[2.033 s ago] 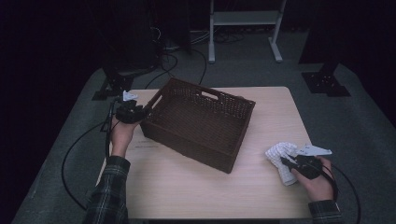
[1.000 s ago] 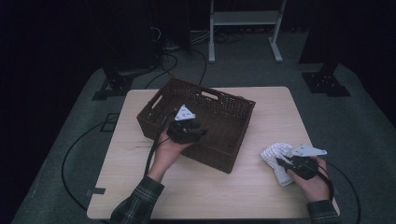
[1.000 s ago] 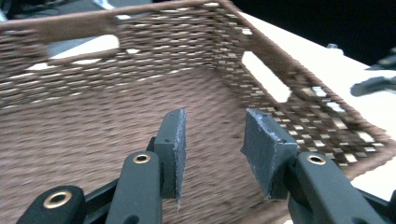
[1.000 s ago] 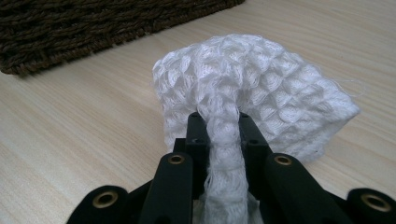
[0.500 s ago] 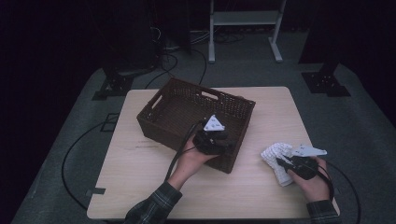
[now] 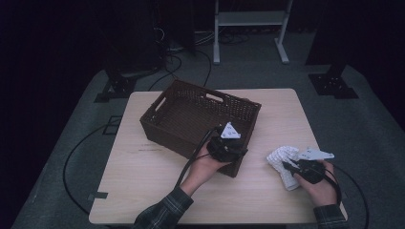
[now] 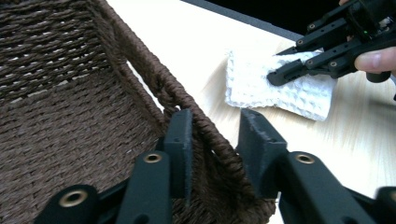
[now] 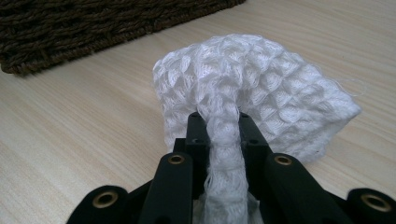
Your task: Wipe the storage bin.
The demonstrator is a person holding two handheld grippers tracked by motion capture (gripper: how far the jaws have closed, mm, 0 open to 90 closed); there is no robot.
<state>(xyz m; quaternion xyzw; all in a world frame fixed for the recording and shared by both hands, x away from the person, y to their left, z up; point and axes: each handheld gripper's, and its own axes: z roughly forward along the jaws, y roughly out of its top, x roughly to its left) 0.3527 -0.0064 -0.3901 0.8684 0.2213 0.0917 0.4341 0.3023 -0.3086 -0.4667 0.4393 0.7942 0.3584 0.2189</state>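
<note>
Halfway there: right gripper (image 8: 219,123) jaws clamped on the white cloth (image 6: 282,161) lying on the table (image 6: 143,181) beside the wicker basket (image 6: 191,114), left gripper (image 7: 212,140) jaws just closing astride its rim without pressing, cloth not yet inside.

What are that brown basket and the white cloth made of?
The basket looks woven from twisted dark brown cord, maybe paper rope or seagrass; the matte, ribbed strands show plainly. The cloth looks like soft white cotton in a waffle weave: a raised honeycomb grid with fuzzy fibres. The table seems pale, smooth wood or laminate, with visible grain.
</note>
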